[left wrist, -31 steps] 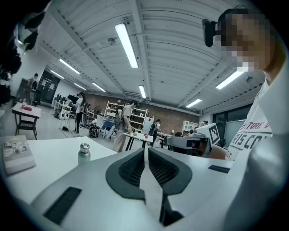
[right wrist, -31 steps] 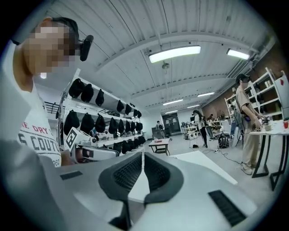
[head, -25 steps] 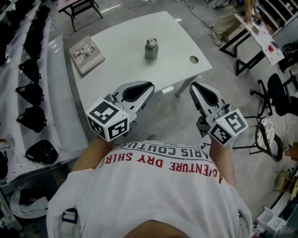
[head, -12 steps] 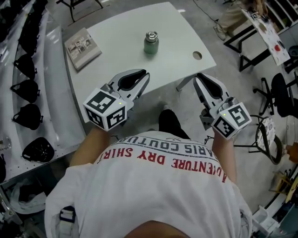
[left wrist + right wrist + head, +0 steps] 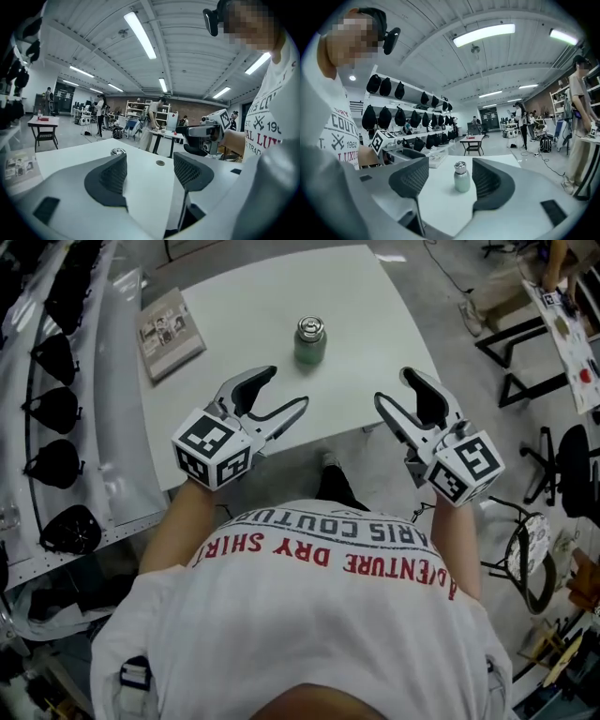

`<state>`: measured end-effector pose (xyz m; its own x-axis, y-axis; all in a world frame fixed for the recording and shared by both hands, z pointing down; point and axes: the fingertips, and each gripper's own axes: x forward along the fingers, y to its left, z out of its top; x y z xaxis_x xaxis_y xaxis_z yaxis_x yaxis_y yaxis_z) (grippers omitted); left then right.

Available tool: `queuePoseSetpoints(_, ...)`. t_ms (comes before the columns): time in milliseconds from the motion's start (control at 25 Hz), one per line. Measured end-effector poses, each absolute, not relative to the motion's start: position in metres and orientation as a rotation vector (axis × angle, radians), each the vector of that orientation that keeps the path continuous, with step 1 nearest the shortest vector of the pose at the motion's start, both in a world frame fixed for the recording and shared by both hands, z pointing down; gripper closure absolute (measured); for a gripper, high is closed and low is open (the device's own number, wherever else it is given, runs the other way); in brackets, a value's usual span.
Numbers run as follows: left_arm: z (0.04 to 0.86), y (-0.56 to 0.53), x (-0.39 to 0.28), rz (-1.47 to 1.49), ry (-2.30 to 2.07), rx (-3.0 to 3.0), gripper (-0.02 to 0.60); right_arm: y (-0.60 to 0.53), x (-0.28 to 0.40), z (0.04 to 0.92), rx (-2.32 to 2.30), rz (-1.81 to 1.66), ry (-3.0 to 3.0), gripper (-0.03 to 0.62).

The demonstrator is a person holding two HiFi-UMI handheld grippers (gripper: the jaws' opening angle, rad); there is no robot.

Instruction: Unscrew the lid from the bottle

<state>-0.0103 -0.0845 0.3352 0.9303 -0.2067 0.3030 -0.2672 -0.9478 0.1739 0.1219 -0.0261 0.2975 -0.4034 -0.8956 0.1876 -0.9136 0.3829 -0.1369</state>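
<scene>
A small green bottle [image 5: 310, 341] with a silver lid stands upright near the middle of the white table [image 5: 253, 296]. My left gripper [image 5: 284, 390] hovers over the table's near edge, to the bottle's near left. Its jaws are opening with nothing between them. My right gripper [image 5: 394, 387] sits at the near right, level with the left one, its jaws also opening on nothing. In the right gripper view the bottle [image 5: 462, 177] shows some way beyond the gap between the jaws [image 5: 451, 178]. In the left gripper view only the lid [image 5: 117, 151] peeks over the left jaw of the gripper [image 5: 150, 173].
A booklet [image 5: 172, 321] lies on the table's far left corner. A shelf of dark bags [image 5: 54, 409] runs along the left. Black-legged tables [image 5: 525, 352] and an office chair [image 5: 574, 456] stand to the right. The tabletop has a small round hole [image 5: 160, 163].
Both grippers went from shut to open and moved forward from below the table's edge to over it, closer to the bottle.
</scene>
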Motion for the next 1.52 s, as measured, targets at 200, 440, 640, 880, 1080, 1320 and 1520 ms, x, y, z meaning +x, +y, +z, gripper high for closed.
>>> queuePoseSetpoints(200, 0.363, -0.114, 0.003, 0.495, -0.453, 2.856, 0.225, -0.073, 0.137, 0.317, 1.541, 0.364, -2.578, 0.293)
queuePoseSetpoints(440, 0.391, -0.143, 0.012, 0.542, -0.543, 2.857, 0.204, -0.122, 0.131, 0.341, 1.350, 0.296, -2.582, 0.284)
queuePoseSetpoints(640, 0.418, -0.163, 0.024, 0.617, -0.561, 2.851, 0.199, -0.152, 0.118, 0.362, 1.187, 0.251, -2.602, 0.283)
queuePoseSetpoints(880, 0.446, -0.184, 0.039, 0.638, -0.647, 2.822, 0.201, -0.182, 0.107, 0.389, 1.052, 0.206, -2.573, 0.284)
queuePoseSetpoints(1080, 0.469, -0.192, 0.052, 0.659, -0.703, 2.808, 0.201, -0.196, 0.088, 0.409, 0.923, 0.177, -2.582, 0.284)
queuePoseSetpoints(1320, 0.480, -0.201, 0.064, 0.595, -0.745, 2.799, 0.201, -0.209, 0.074, 0.422, 0.856, 0.157, -2.607, 0.284)
queuePoseSetpoints(1520, 0.482, -0.206, 0.071, 0.575, -0.741, 2.810, 0.202, -0.214, 0.068, 0.427, 0.831, 0.152, -2.630, 0.284)
